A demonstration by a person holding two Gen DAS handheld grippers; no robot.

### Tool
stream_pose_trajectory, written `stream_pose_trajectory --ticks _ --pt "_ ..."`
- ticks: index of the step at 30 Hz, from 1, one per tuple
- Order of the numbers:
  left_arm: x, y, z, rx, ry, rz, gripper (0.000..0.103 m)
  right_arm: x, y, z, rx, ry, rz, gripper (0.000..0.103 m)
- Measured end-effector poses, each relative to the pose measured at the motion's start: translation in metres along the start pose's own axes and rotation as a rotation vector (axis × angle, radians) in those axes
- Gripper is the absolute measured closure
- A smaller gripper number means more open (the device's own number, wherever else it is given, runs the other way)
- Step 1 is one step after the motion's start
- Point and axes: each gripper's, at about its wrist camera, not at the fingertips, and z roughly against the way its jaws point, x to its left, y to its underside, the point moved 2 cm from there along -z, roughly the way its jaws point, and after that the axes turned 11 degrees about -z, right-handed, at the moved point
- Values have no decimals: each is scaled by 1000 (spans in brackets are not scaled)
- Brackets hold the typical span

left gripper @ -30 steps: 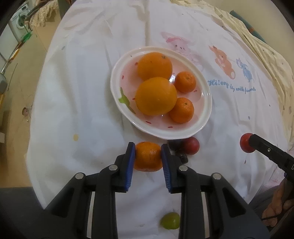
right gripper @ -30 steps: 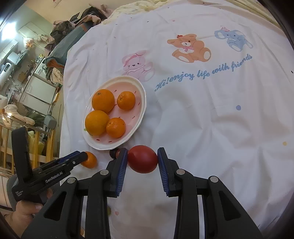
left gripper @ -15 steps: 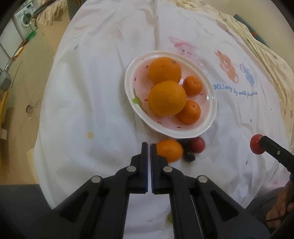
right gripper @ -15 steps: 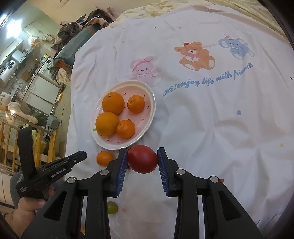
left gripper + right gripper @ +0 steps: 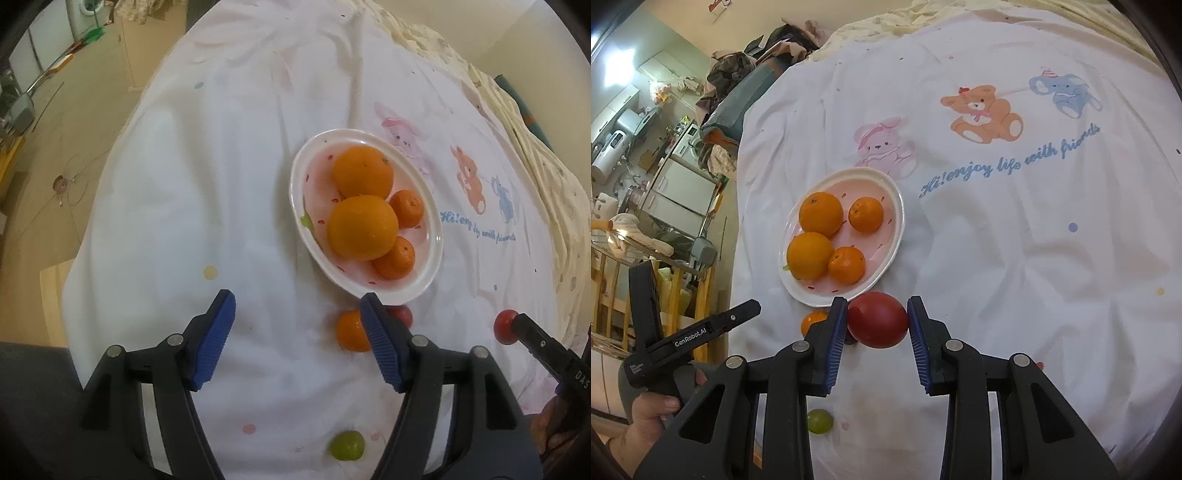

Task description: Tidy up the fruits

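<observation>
Your left gripper is spread wide, holding nothing, beside the loose mandarin. Your right gripper clamps the red fruit.

Four oranges in plate, loose tangerine just before it

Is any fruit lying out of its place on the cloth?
Yes. A small orange lies on the cloth just outside the plate, beside a dark red fruit. A green fruit lies alone nearer the camera. The other oranges sit in the plate.
</observation>
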Motion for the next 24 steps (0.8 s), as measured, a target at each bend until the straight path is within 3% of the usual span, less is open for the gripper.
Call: stream_pose_trajectory --ticks 6,10,12,14,15,24 --pt "-33 9 -26 90 103 -71 37 -2 1 -6 13 13 -4 68" --pt "-56 11 -46 138 116 -118 37 -7 1 -7 17 24 -14 68" --pt "-59 12 -56 164 110 -119 44 -10 1 -7 19 32 -20 68" --pt "-60 15 -64 195 117 -108 65 -11 1 -7 19 35 -22 68" --pt "-59 16 -66 204 113 -105 65 -12 1 -6 18 35 -21 68" --pt "-55 14 -34 122 51 -157 69 -2 2 0 8 15 5 68"
